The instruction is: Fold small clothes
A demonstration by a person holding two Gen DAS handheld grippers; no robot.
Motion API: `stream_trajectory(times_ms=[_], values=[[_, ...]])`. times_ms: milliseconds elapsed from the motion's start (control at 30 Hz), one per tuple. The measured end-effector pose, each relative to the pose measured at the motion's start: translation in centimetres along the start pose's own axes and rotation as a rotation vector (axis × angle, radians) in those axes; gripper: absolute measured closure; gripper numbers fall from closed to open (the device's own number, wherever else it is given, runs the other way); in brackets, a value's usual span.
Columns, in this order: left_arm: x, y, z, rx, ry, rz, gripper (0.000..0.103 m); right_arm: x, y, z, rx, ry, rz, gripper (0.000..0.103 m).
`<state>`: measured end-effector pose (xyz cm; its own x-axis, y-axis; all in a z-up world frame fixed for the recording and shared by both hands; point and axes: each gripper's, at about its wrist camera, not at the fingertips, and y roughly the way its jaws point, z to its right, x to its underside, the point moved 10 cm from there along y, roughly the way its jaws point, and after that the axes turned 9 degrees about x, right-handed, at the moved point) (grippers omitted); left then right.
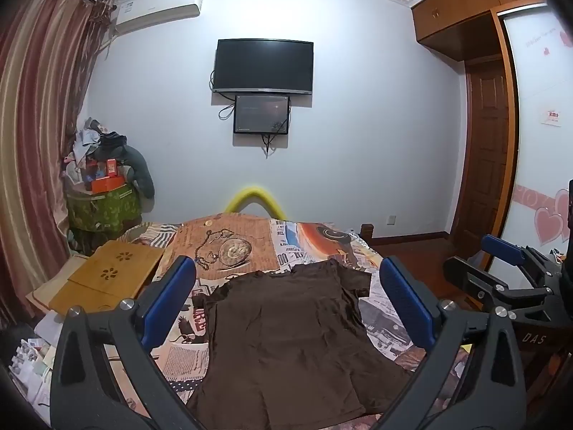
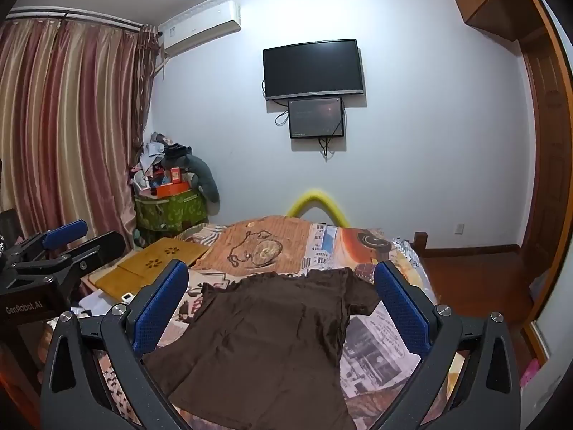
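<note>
A small dark brown T-shirt (image 1: pixel 290 337) lies spread flat on the bed, collar toward the far wall; it also shows in the right wrist view (image 2: pixel 265 344). My left gripper (image 1: pixel 288 279) is open and empty, held above the shirt's near half, blue pads wide apart. My right gripper (image 2: pixel 283 279) is open and empty too, above the shirt's near right side. Each gripper shows in the other's view: the right gripper (image 1: pixel 501 261) at the right edge, the left gripper (image 2: pixel 68 240) at the left edge.
The bed has a newspaper-print cover (image 1: pixel 232 247). A wooden lap desk (image 1: pixel 107 279) lies at its left edge. A cluttered green box (image 1: pixel 104 208) stands by the curtain (image 1: pixel 32 143). A TV (image 1: pixel 263 66) hangs on the wall. A wardrobe and door (image 1: pixel 487 157) stand right.
</note>
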<state>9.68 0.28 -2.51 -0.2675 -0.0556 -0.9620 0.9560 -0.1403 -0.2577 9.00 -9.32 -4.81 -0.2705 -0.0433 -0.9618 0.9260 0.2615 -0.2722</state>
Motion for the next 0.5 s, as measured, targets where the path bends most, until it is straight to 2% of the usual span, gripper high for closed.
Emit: stream_trajectory(times_ms=[500], values=[[0.71, 0.03, -0.95, -0.002, -0.014, -0.002, 0.0, -0.14, -0.13, 0.37, 0.013, 0.006, -0.012, 0.0]])
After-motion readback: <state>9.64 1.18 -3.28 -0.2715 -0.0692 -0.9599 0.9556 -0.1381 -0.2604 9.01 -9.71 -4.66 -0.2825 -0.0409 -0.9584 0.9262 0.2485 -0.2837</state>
